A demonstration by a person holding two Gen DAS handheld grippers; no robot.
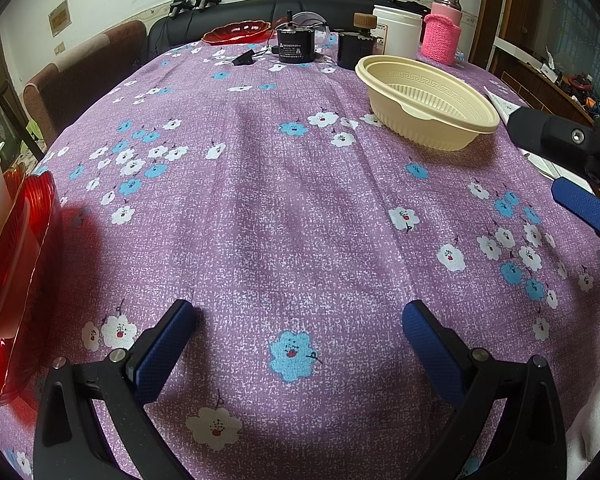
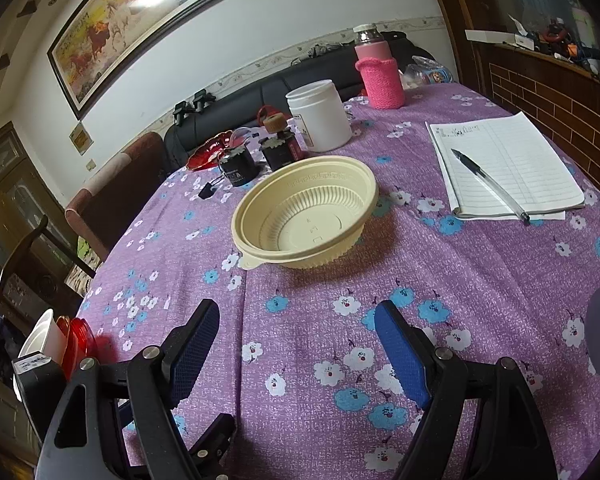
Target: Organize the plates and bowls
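While both grippers hover low over purple floral tablecloth (image 2: 480,280), cream bowl (image 2: 306,210) sits upright mid-table, mouth up, round, no clear long axis; small rim tab points toward right gripper (image 2: 296,334). Left gripper (image 1: 300,330) jaws wide, nothing between; right gripper jaws wide, nothing between. Red plates (image 1: 16,264) with white dish stacked, tilted on edge, at table's left edge. Open cloth between grippers and bowl. Notebook (image 2: 508,164) with pen (image 2: 488,178) right of bowl, near edge; jars crowd far side.
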